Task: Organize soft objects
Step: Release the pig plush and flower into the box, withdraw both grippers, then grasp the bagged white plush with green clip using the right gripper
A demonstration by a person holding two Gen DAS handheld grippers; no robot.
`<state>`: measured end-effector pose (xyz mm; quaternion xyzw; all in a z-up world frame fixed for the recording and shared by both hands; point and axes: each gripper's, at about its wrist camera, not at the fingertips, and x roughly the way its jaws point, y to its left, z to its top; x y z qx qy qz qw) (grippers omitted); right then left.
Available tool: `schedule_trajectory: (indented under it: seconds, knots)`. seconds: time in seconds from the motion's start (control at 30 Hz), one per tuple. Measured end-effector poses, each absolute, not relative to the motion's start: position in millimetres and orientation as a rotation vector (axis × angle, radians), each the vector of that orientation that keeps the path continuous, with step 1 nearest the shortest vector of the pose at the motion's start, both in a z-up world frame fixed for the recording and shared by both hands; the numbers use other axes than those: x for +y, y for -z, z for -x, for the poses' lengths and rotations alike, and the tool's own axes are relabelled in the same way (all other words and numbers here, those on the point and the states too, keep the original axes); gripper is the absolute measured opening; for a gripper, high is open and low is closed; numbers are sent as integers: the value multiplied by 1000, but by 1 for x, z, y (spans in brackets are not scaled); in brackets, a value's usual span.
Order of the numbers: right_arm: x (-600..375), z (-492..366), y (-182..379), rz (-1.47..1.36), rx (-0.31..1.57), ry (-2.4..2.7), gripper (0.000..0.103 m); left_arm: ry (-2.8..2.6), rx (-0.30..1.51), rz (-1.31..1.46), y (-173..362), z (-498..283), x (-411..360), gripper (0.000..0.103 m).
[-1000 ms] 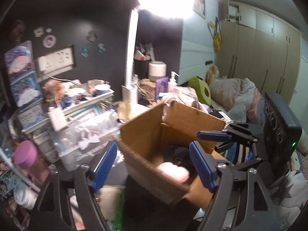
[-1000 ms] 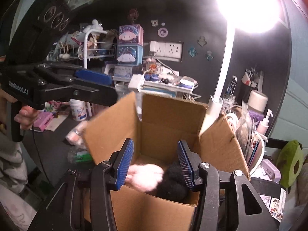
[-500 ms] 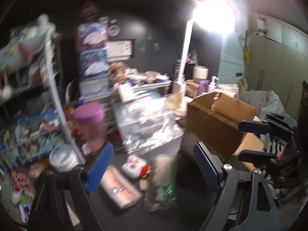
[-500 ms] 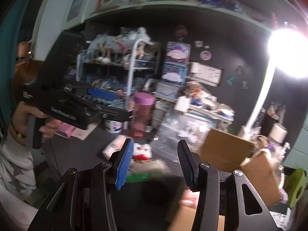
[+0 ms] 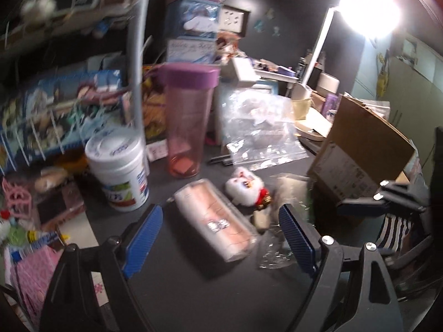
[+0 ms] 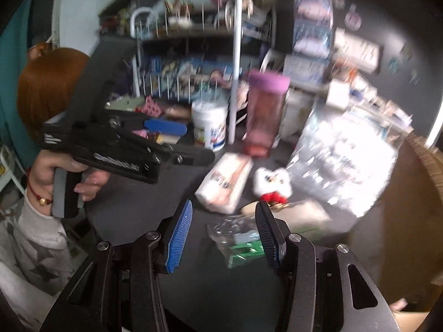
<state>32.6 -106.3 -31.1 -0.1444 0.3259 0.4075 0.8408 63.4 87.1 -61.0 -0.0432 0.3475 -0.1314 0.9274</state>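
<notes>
On the dark tabletop [image 5: 177, 290], between my two wide-open, empty tools, left tool [image 5: 218, 238] and right tool [image 6: 224, 235]: one tissue pack [image 5: 214, 218], likely light, squashy, slippery-wrapped; grip across its narrow middle.

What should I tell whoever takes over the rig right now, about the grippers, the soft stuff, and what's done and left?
Left gripper: open, empty, above the pink pack on the desk.
Right gripper: open, empty, above the clear bag.
White plush lies beside the pack, with another soft packet next to it.
Box stands at the right of the desk; its inside is out of view here.
Done: cannot tell from these views what is packed.
Left: the pack, plush and bags are not yet in the box; the pack looks like the nearest pick for the left gripper.
</notes>
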Motion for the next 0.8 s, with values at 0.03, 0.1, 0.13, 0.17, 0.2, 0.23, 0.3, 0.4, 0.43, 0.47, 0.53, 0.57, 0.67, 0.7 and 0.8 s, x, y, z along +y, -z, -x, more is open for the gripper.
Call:
schedule_trajectory:
  seconds: [0.03, 0.1, 0.13, 0.17, 0.2, 0.23, 0.3, 0.4, 0.43, 0.47, 0.53, 0.57, 0.67, 0.7, 0.8]
  knots:
    - [-102, -37, 36, 300, 705, -866, 44, 270, 720, 96, 64, -64, 91, 84]
    - [-90, -50, 47, 286, 754, -885, 47, 275, 734, 107, 70, -67, 98, 84]
    - [-83, -57, 53, 276, 779, -888, 50, 283, 740, 118, 73, -69, 102, 84]
    - [-79, -61, 57, 273, 790, -887, 51, 292, 746, 130, 75, -71, 105, 84]
    - [-75, -66, 60, 274, 799, -886, 51, 306, 754, 151, 77, -74, 108, 84]
    - [-71, -70, 64, 280, 808, -877, 51, 319, 763, 170, 81, -76, 112, 84]
    - [-69, -77, 68, 285, 813, -854, 51, 332, 780, 185, 86, -81, 114, 84]
    - [-77, -81, 72, 294, 811, -796, 51, 345, 810, 176, 98, -89, 109, 84]
    - [-81, -82, 73, 292, 814, -777, 51, 354, 819, 176, 101, -92, 107, 84]
    - [-85, -84, 75, 292, 821, -752, 52, 364, 827, 177, 104, -94, 105, 84]
    - [-92, -86, 77, 304, 819, -687, 53, 371, 836, 176, 108, -97, 101, 84]
    - [-96, -85, 77, 306, 811, -664, 54, 372, 835, 172, 109, -97, 100, 84]
    - [-108, -81, 74, 295, 772, -572, 80, 382, 829, 177, 108, -98, 100, 84]
    - [-111, -82, 74, 296, 766, -534, 84, 383, 826, 181, 107, -98, 100, 84]
    - [-116, -87, 80, 275, 804, -516, 86, 383, 819, 179, 104, -97, 101, 84]
